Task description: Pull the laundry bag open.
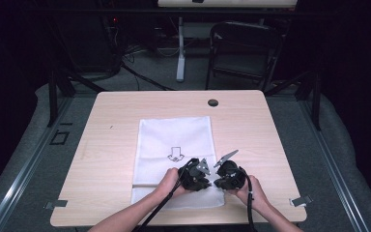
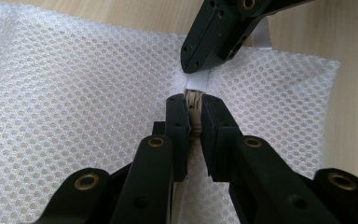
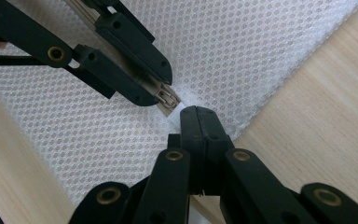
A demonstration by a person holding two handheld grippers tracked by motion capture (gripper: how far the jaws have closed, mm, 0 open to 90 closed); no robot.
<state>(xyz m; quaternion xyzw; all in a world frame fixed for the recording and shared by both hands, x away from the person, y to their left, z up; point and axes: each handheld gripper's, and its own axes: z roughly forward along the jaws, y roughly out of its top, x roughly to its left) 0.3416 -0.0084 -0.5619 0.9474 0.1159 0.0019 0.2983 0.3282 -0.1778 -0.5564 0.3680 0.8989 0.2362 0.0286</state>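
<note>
Table (image 1: 111, 140): light wood top with rounded corners, a dark round grommet (image 1: 213, 102) near its far edge. Beyond it stand a dark folding chair (image 1: 244, 50) and a white desk leg (image 1: 180, 48) on grey floor.

Mesh bag (image 1: 174, 135): white honeycomb netting, lying flat at the table's centre and reaching toward the near edge; an outlined arrow (image 1: 175, 153) is printed on it, pointing toward the person. In the left gripper view its weave (image 2: 74, 93) covers most of the surface, with bare wood at the right.

Left gripper (image 1: 196, 178): held in the person's left hand (image 1: 170, 182), over the near part of the bag. In its own view (image 2: 195, 105) the jaws stand nearly together, pinching a small beige zipper slider (image 2: 194, 99) at the end of the zipper line.

Right gripper (image 1: 222, 180): held in the right hand (image 1: 251, 193), just beside the left one, tips almost meeting. In its own view (image 3: 198, 114) the jaws are pressed together on a white fabric tab (image 3: 176, 112) just beyond the slider (image 3: 167, 99).

Zipper: beige tape (image 3: 81, 7) running off between the left gripper's jaws.
</note>
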